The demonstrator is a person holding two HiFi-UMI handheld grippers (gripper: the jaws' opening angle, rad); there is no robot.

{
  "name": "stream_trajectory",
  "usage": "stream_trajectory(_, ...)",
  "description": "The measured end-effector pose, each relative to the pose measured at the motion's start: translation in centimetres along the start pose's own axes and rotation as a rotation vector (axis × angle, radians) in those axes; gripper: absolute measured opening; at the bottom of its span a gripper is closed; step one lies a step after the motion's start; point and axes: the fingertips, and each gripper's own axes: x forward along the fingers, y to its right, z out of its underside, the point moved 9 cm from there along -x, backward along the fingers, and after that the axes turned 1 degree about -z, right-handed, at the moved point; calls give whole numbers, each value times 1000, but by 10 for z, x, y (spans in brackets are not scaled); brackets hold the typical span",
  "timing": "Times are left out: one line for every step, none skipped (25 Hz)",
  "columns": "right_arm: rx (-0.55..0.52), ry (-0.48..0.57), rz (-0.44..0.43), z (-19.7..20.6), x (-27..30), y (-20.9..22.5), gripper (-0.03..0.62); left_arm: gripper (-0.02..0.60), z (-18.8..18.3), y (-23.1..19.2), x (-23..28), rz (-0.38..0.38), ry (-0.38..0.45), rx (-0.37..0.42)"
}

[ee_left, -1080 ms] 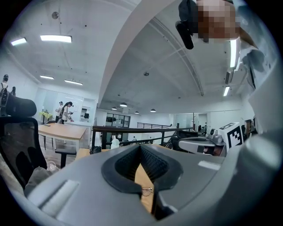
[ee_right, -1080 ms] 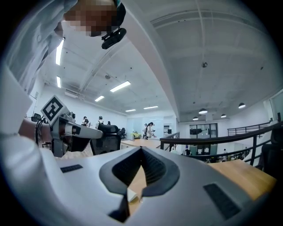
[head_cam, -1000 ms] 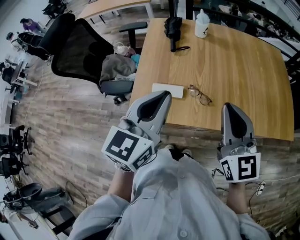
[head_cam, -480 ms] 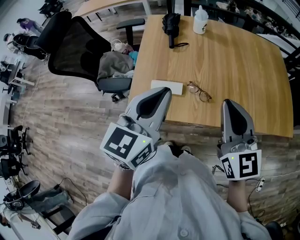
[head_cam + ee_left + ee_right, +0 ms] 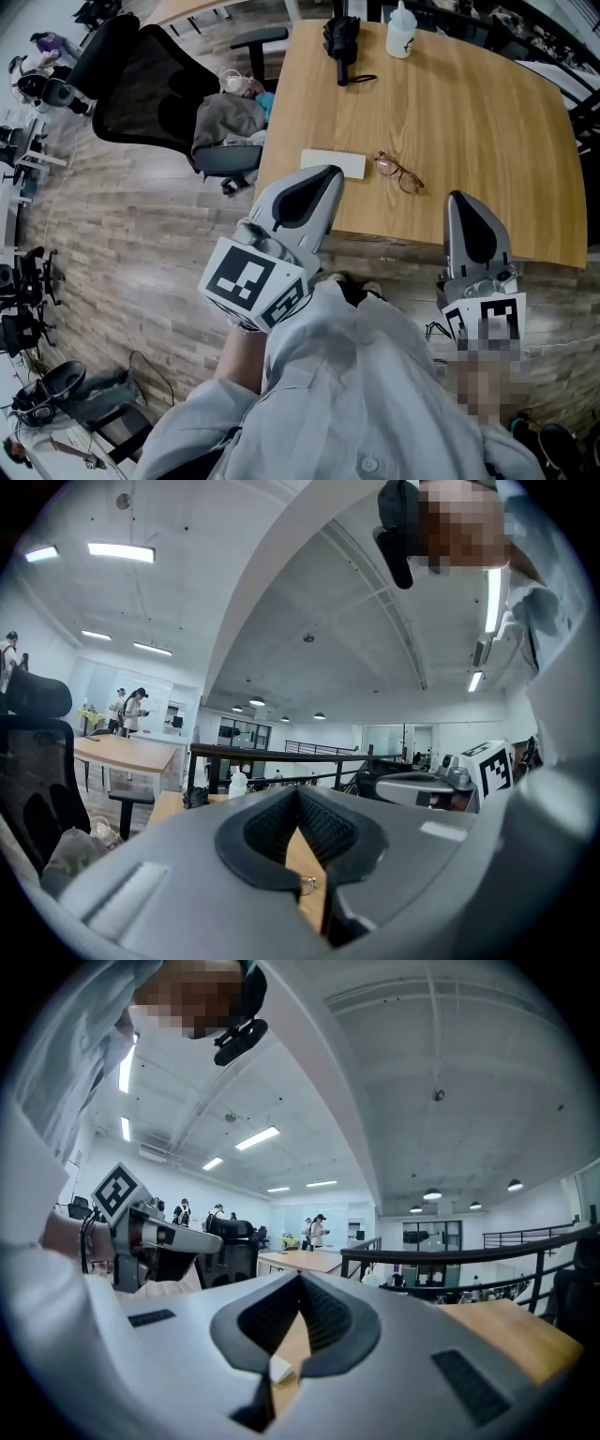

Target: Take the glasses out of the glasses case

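A white glasses case [image 5: 333,162] lies flat near the front edge of the wooden table [image 5: 469,122]. Thin-framed glasses [image 5: 398,174] lie unfolded on the wood just right of it, outside the case. My left gripper [image 5: 330,174] is held level in front of the table edge, its tip short of the case, shut and holding nothing. My right gripper [image 5: 459,199] hovers level at the table's front right edge, also shut and holding nothing. Through the left gripper's [image 5: 298,791] jaw hollow I see the glasses [image 5: 307,884]. The case [image 5: 279,1369] shows under the right gripper's [image 5: 300,1279] closed tips.
A black folded umbrella [image 5: 342,37] and a white bottle [image 5: 401,28] stand at the table's far side. A black office chair [image 5: 141,84] with a grey bundle [image 5: 225,122] on its seat sits left of the table. Other desks and people are far behind.
Both grippers hold still. Only the head view has shifted a little, so the table sits slightly higher in the picture.
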Motion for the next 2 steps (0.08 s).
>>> stream_trajectory(-3, 1, -2, 0, 0, -1, 0, 5, -1, 0, 0, 0, 2, 2)
stream_trajectory(-5, 2, -3, -1, 1, -1, 0, 6, -1, -1, 0, 1, 3, 3)
